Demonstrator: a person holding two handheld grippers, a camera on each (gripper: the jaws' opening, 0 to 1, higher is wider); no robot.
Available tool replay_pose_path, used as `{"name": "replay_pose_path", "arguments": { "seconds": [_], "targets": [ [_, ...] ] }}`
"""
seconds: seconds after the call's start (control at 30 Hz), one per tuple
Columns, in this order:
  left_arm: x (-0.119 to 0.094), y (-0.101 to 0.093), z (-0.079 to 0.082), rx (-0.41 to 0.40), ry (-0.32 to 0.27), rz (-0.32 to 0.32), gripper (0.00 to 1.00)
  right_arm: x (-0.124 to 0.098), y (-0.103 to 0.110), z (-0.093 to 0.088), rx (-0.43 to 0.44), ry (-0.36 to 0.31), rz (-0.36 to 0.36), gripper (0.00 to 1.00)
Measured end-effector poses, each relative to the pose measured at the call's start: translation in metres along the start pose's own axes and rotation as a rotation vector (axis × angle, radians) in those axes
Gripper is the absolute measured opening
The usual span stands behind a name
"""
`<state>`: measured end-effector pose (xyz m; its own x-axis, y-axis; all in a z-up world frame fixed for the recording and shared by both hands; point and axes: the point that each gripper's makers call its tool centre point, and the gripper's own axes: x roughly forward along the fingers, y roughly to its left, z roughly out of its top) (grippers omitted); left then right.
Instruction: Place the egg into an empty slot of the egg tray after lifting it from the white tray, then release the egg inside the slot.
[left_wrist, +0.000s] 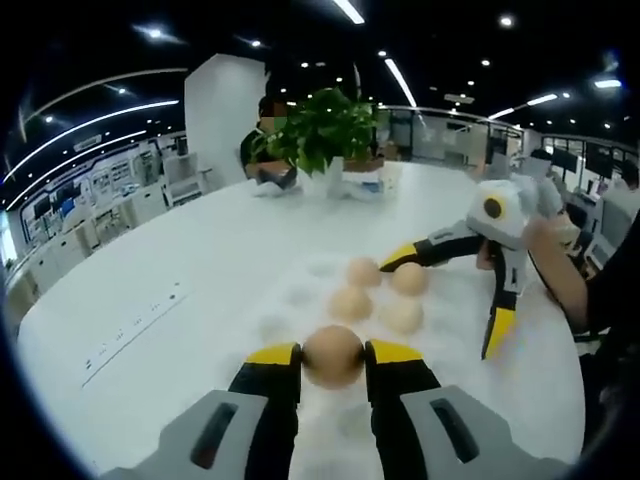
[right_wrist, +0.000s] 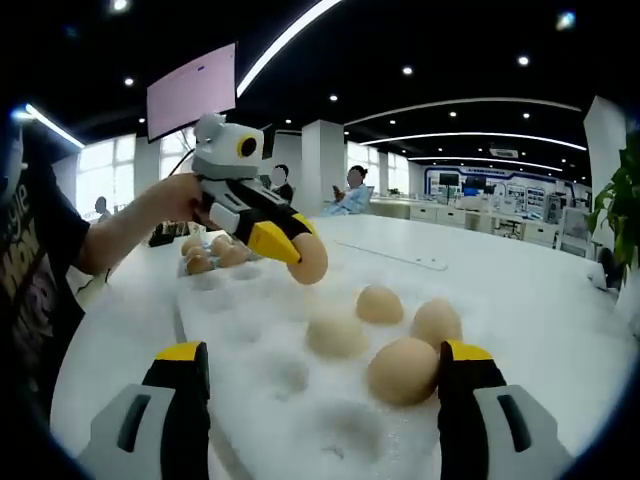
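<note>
The left tongs squeezed an egg above the egg tray; the right tongs stood wide open. Next, I think: lower it into a free slot at 12 o'clock and let go.

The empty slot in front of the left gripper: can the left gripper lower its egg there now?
Probably yes. The left gripper holds the egg above the egg tray, and the empty slot below looks free; the right gripper stands open beside it.

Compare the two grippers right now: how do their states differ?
The left gripper is shut on an egg held above the egg tray; the right gripper is open and holds nothing. The left gripper's egg sits between its jaws; the right gripper's jaws stand wide apart, with an egg in the tray beside one of them. Both have yellow-tipped black jaws and hang over the tray.
</note>
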<state>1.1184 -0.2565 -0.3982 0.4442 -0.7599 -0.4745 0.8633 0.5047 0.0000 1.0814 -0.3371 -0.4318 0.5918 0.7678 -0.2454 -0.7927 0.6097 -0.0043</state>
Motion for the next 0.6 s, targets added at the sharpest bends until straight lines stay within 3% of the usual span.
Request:
{"name": "replay_pose_path", "arguments": {
  "seconds": [0.23, 0.6],
  "targets": [
    [-0.003, -0.003, -0.004, -0.003, 0.0, -0.007, 0.25, 0.0, 0.0, 0.0, 0.0, 0.0, -0.001, 0.99],
    [-0.026, 0.004, -0.005, 0.003, -0.008, 0.019, 0.25, 0.001, 0.001, 0.001, 0.0, -0.001, -0.001, 0.99]
  ]
}}
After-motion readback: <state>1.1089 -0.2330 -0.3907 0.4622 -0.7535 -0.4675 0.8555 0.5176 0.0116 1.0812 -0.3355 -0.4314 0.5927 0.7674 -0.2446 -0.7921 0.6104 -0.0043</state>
